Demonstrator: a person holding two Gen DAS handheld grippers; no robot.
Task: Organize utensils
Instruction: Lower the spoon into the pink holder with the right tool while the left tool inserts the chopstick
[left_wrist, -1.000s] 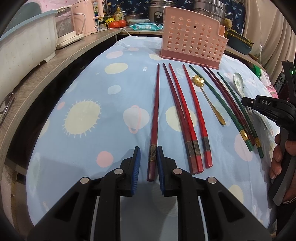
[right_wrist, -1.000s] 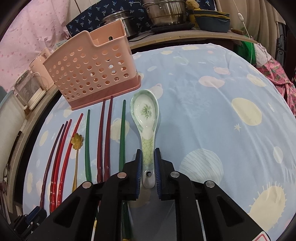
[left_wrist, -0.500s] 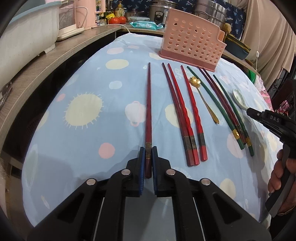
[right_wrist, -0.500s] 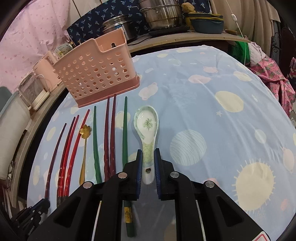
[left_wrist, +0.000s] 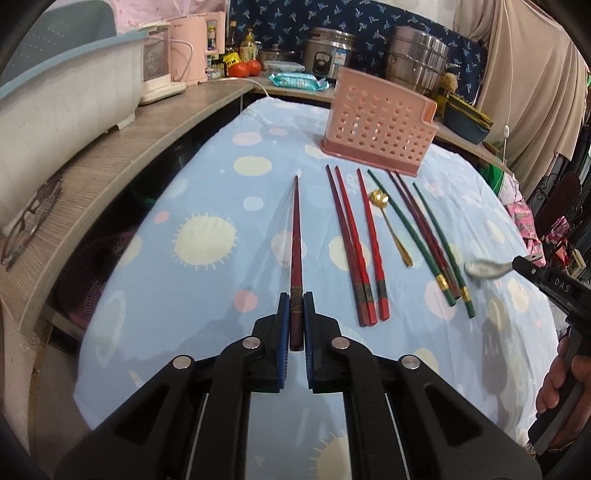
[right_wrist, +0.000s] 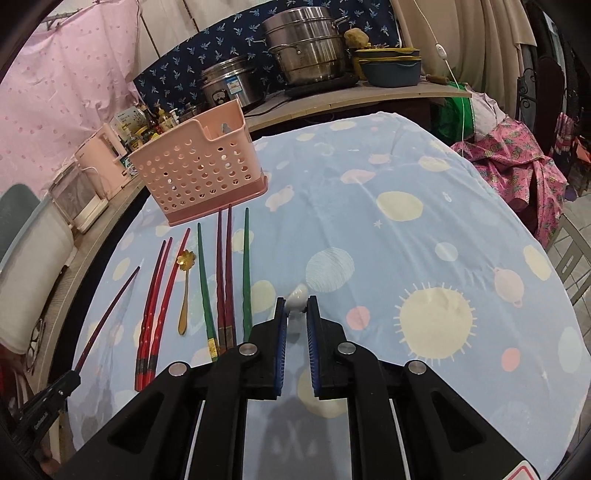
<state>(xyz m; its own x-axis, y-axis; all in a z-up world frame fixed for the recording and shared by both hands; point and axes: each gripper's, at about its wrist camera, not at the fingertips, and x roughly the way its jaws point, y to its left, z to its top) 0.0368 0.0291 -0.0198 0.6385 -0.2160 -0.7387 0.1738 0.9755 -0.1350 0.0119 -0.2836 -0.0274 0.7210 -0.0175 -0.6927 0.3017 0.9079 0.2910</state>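
Note:
My left gripper (left_wrist: 295, 306) is shut on the thick end of a dark red chopstick (left_wrist: 295, 236) and holds it lifted above the blue cloth, tip pointing toward the pink perforated utensil holder (left_wrist: 376, 122). My right gripper (right_wrist: 296, 314) is shut on the white ceramic spoon (right_wrist: 297, 297), lifted off the table; the spoon also shows blurred in the left wrist view (left_wrist: 484, 267). Several red, maroon and green chopsticks (left_wrist: 360, 240) and a gold flower spoon (left_wrist: 388, 221) lie in a row on the cloth before the holder (right_wrist: 199, 177).
A wooden counter (left_wrist: 110, 155) runs along the left with a white tub (left_wrist: 62, 88), a pink kettle (left_wrist: 192, 48) and glasses (left_wrist: 29, 221). Steel pots (right_wrist: 306, 48) stand on the shelf behind the table. Pink fabric (right_wrist: 517, 173) lies at the right.
Both grippers rose off the table, the left lifting the dark red chopstick and the right lifting the white spoon, which now tips bowl-forward. The right gripper also pulled back.

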